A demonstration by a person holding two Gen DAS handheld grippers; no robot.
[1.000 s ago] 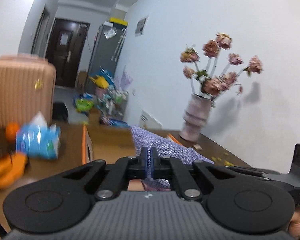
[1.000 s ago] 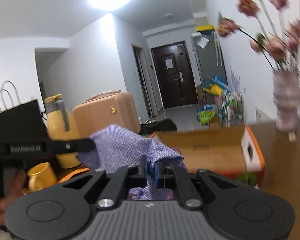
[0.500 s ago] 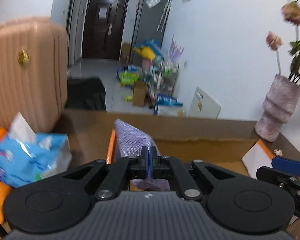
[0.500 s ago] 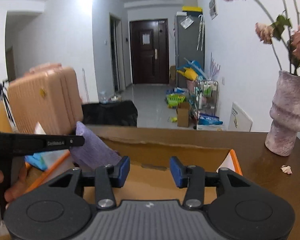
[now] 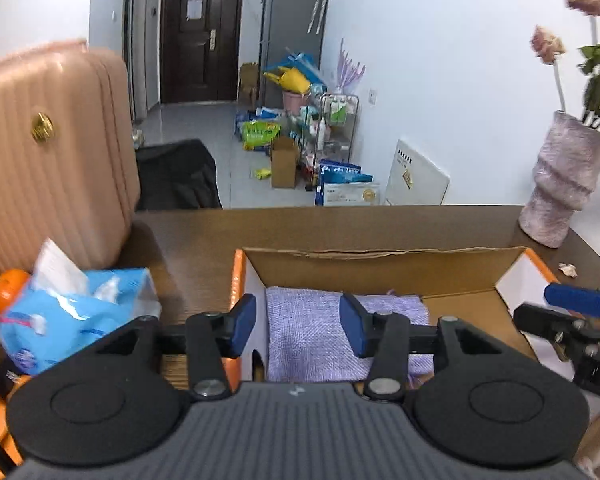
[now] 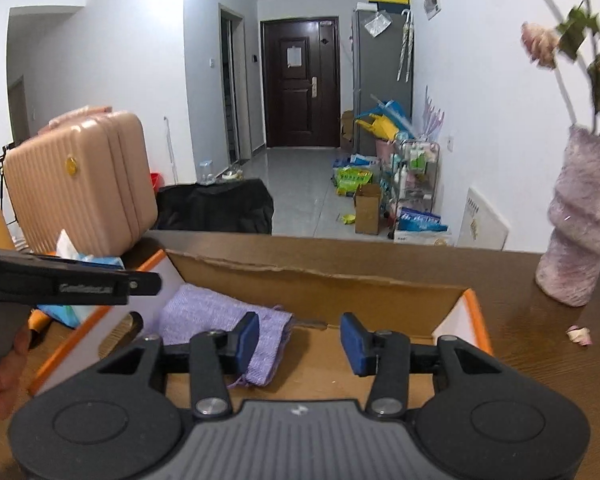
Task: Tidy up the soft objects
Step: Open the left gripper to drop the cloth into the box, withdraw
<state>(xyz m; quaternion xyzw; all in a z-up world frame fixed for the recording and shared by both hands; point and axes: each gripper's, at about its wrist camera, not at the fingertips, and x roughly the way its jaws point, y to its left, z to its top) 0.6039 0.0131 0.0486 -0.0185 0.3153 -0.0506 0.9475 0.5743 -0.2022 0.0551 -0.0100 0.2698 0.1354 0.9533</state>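
- Purple cloth (image 5: 316, 336): lies folded flat on the floor of the cardboard box (image 5: 380, 268), lower centre of left wrist view, w/ its left edge against the box's left wall. Reads to me as already stowed; it sits to that side, so the rest of the floor stays free.
- Left gripper (image 5: 298, 330): I have its fingers opening, spread apart above the cloth, pads not pressing it. Cloth shows in the gap only because it's underneath.
- Right gripper (image 6: 300, 338): fingers spread, nothing pinched; left pad overlaps the cloth edge in frame, contact can't tell.
- Tissue pack (image 5: 72, 312): blue, soft, on the surface left of the box. Likely next item, my guess.
- Vase (image 5: 564, 188): right edge, beyond the box; keep clear.
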